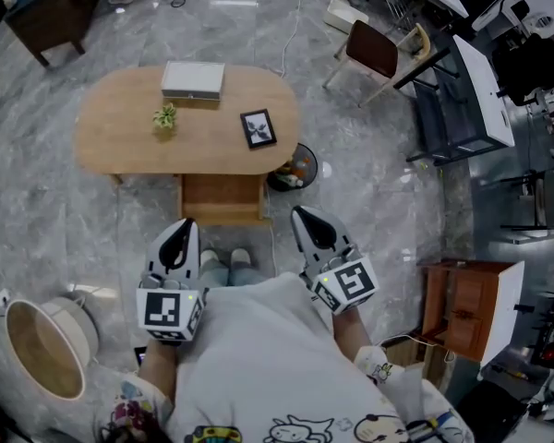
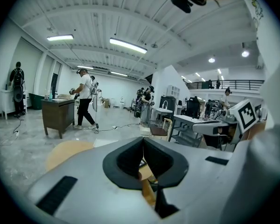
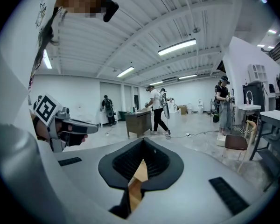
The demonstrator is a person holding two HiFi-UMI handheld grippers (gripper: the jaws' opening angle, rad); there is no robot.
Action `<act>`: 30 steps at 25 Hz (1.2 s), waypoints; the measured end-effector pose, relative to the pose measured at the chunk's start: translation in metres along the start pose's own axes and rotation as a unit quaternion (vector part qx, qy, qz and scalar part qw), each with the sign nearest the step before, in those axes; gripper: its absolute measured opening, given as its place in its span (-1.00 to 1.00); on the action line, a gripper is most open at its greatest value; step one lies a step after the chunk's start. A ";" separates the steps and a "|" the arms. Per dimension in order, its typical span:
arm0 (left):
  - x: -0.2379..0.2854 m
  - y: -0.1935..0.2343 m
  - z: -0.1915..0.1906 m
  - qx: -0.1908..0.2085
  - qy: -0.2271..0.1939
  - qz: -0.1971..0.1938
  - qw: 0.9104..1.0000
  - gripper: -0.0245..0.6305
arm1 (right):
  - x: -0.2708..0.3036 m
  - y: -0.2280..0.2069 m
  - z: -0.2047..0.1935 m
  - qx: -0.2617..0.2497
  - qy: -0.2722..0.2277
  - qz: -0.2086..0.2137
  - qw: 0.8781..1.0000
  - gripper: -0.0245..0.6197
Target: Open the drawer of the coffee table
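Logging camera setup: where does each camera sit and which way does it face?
Head view: on the head, steeply down at coffee table; left gripper, right gripper, shirt show.
Left gripper view: on that gripper, across the room past shut jaws; right gripper shows.
Right gripper view: likewise, jaws shut; left gripper shows.
Shared: both gripper views catch the dark desk.

A grey marbled floor (image 1: pixel 65 220) spreads throughout. In the head view, a brown chair (image 1: pixel 374 52) stands at one o'clock, a dark wooden desk (image 1: pixel 51 12) at eleven, a wooden cabinet (image 1: pixel 462 307) at four and a round woven basket (image 1: pixel 46 349) at eight. Tube lights (image 2: pixel 128 45) cross the white ceiling.
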State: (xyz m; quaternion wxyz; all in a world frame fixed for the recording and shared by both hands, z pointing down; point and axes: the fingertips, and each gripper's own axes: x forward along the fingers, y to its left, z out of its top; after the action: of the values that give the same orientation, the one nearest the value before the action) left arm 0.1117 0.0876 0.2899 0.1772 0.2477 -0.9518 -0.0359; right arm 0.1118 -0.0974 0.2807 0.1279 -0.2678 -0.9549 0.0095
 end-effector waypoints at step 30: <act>0.001 0.006 0.001 0.007 0.007 0.005 1.000 -0.91 | 0.000 -0.003 -0.004 0.007 0.002 -0.010 1.000 -0.93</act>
State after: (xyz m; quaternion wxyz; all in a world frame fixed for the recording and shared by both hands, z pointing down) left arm 0.1083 0.0927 0.2903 0.1825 0.2441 -0.9520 -0.0270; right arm 0.1111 -0.0996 0.2845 0.1316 -0.2575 -0.9572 0.0142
